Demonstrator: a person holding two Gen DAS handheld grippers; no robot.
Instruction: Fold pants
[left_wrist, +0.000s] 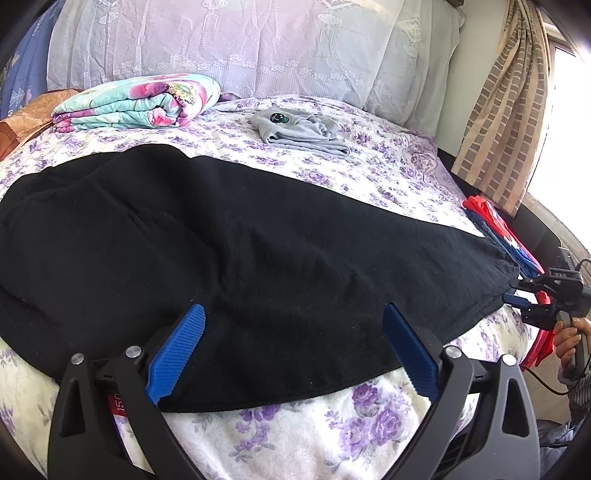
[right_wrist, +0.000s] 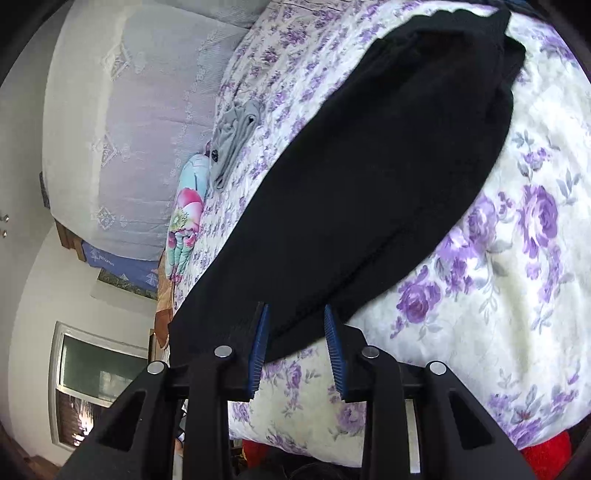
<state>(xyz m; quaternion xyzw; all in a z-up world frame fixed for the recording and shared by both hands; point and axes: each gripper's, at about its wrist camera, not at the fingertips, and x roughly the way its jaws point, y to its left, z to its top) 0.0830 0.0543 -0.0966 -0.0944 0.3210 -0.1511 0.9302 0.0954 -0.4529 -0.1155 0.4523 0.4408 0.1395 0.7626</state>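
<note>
Black pants (left_wrist: 221, 236) lie flat and lengthwise across the bed's floral sheet (left_wrist: 295, 424). My left gripper (left_wrist: 293, 321) is wide open, its blue pads resting over the pants' near edge at mid-length. My right gripper (right_wrist: 295, 317) is partly open, its fingers straddling the hem end of the pants (right_wrist: 351, 192). In the left wrist view the right gripper (left_wrist: 511, 291) shows at the far right, at the pants' end, held by a hand.
A folded grey garment (left_wrist: 299, 133) and a folded floral quilt (left_wrist: 136, 103) lie farther back on the bed. Lilac pillows (left_wrist: 240, 44) stand behind. Red and blue cloth (left_wrist: 498, 229) hangs at the bed's right edge. A curtain (left_wrist: 506, 110) hangs at right.
</note>
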